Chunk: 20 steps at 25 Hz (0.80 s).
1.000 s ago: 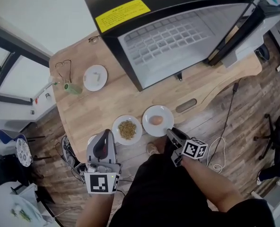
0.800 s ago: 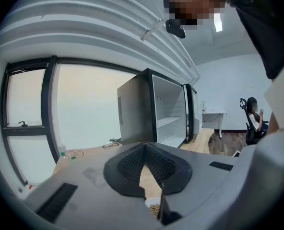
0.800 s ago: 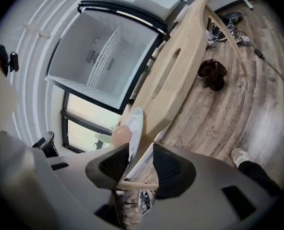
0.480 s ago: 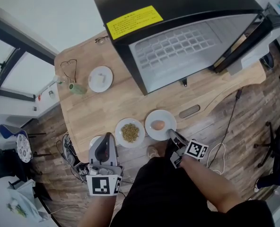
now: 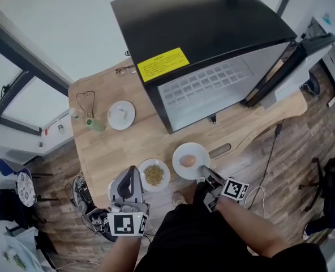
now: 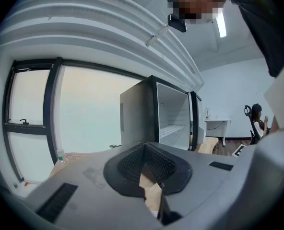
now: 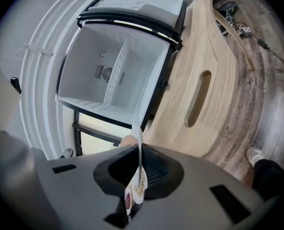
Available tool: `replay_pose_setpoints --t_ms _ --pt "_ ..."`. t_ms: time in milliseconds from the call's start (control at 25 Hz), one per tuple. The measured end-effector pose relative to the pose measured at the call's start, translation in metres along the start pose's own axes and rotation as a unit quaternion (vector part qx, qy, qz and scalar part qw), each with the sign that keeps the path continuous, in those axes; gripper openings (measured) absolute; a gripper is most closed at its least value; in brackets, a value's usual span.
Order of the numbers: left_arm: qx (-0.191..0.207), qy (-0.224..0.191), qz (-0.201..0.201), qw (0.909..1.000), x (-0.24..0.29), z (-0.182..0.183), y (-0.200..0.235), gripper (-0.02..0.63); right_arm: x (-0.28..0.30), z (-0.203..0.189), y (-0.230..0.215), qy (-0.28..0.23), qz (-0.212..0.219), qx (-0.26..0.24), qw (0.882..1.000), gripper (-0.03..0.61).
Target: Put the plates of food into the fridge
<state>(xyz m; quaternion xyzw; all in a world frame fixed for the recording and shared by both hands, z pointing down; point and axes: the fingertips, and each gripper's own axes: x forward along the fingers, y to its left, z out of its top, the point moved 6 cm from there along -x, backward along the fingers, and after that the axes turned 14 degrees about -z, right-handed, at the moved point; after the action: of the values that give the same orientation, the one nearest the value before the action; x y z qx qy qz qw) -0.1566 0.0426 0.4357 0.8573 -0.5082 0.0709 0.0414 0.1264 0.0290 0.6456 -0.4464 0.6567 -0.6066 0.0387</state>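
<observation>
Our right claw (image 5: 205, 173) has just been closing and now grips the near rim of the plate (image 5: 183, 151). That plate carries a brownish, egg-like lump (image 5: 188, 161). It is by the front edge of the tabletop (image 5: 128, 140), in front of the open fridge (image 5: 201, 89). Our left claw (image 5: 131, 172) is clenched on nothing, just beside the plate of grains (image 5: 154, 162).

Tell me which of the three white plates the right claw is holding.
The white round plate with the brown egg-shaped food, pinched at its near rim by the right claw. The grain plate and the far plate lie untouched.
</observation>
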Motion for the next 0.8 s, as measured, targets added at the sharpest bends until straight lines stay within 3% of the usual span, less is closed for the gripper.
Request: replay_pose_setpoints --t_ms 800 --pt "0.034 -0.062 -0.001 0.9975 0.029 0.057 0.0 0.005 -0.039 0.098 0.081 -0.068 0.078 -0.05 0.993 0.032"
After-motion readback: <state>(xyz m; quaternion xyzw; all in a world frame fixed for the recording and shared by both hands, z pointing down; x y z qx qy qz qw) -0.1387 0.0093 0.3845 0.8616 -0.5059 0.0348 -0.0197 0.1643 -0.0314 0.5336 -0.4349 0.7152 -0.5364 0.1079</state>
